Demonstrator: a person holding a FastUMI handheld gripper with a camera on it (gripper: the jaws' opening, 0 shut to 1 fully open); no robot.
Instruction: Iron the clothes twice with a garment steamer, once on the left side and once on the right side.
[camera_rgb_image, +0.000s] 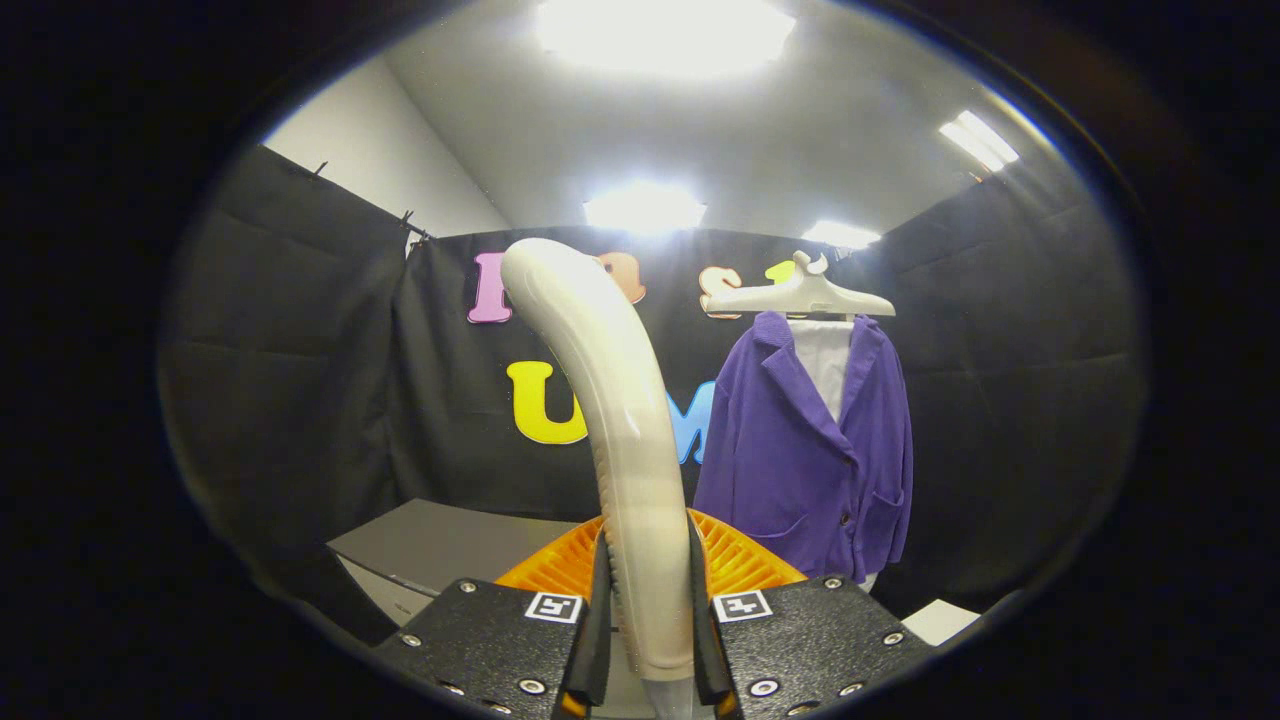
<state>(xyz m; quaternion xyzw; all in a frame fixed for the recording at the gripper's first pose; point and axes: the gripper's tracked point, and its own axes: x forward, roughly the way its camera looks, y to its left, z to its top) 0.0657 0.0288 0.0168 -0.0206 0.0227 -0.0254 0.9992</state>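
Smooth cream plastic, the steamer handle (620, 420) looks rigid and slippery, already clamped low between the gripper (648, 640) fingers, while the soft purple jacket (810, 450) hangs at two o'clock beyond them.

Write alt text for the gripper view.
The gripper is shut on a garment steamer's pale curved handle, above its orange head. Beyond and to the right, a purple jacket hangs on a white hanger.

Recording booth: black cloth walls (300, 380), ceiling lights (660, 35).
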